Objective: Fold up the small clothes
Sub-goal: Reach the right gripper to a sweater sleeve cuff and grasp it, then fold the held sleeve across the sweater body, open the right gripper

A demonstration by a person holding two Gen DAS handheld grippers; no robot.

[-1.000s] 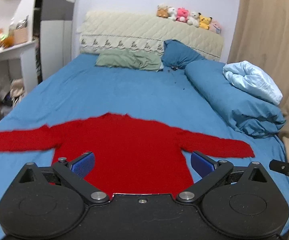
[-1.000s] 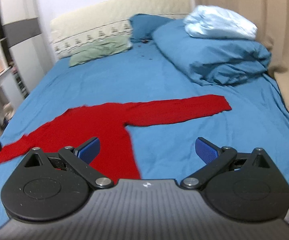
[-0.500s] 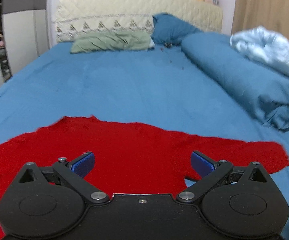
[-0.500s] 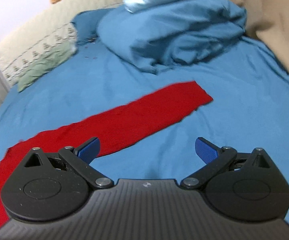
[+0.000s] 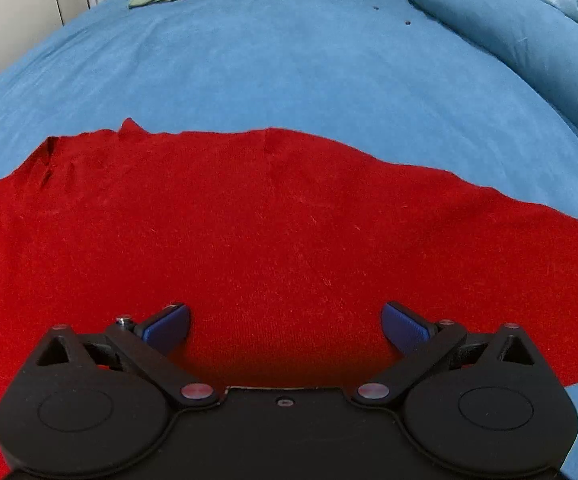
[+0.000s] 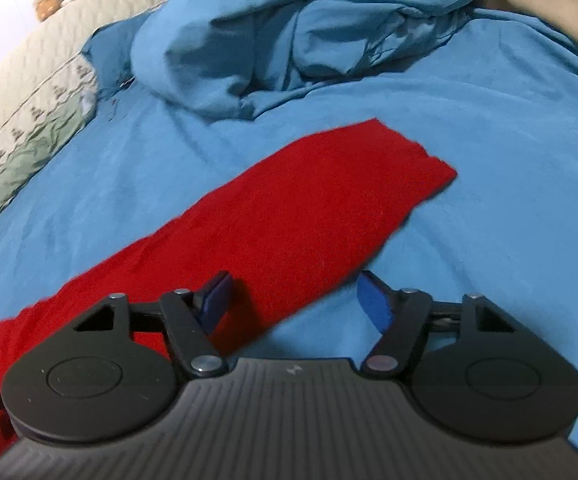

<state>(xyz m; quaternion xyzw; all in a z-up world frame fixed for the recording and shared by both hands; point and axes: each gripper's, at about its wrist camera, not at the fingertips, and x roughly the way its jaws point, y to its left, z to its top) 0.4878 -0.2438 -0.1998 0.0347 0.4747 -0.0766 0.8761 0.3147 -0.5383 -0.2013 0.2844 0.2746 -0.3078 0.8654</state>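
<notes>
Lining up first fold: red sweater (image 5: 273, 240) lying flat across the bed (image 5: 289, 72). Left gripper (image 5: 285, 326) hanging open over its body, right gripper (image 6: 295, 300) closing astride the sleeve (image 6: 309, 208) edge, not pinching yet. Next needing a firm pinch, then carrying the sleeve inward.

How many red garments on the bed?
1: a red sweater spread flat on the blue sheet, one sleeve stretching toward the rumpled duvet. None other visible; bedding could hide more.

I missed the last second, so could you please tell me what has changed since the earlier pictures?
Both claws came down close over the red sweater: the left claw above its body, the right claw at the sleeve, jaws closing around its edge. Nothing is gripped yet. The sweater remains spread flat.
</notes>
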